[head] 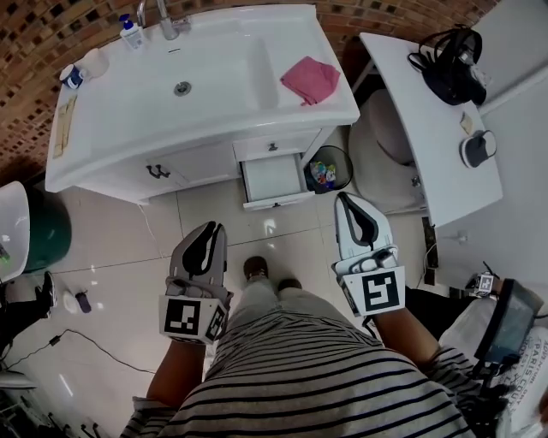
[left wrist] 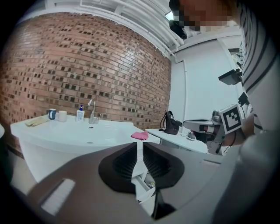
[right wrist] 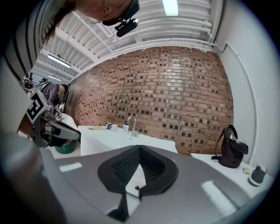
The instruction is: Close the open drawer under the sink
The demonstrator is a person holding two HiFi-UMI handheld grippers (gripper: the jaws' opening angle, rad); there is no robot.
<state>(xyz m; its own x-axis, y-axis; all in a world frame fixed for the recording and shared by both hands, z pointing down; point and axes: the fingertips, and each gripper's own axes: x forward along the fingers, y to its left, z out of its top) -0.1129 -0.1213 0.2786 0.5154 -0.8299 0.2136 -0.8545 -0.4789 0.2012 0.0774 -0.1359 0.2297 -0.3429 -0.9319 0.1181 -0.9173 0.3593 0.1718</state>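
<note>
The white sink cabinet (head: 193,162) stands ahead of me under a white basin. Its lower right drawer (head: 272,178) is pulled out, and its inside looks empty and white. My left gripper (head: 214,229) hangs over the floor tiles, short of the cabinet and left of the drawer. It is shut but for a thin slit and holds nothing. My right gripper (head: 344,198) is shut and empty, just right of the drawer's front corner. The left gripper view looks past the left gripper (left wrist: 139,146) to the open drawer (left wrist: 143,186) below. The right gripper (right wrist: 139,148) points at the cabinet.
A pink cloth (head: 310,79) lies on the basin's right rim, with the faucet (head: 167,21) at the back. A small bin (head: 325,169) sits right of the drawer. A white side table (head: 428,128) holds a black bag (head: 449,64). A green bin (head: 43,231) stands left.
</note>
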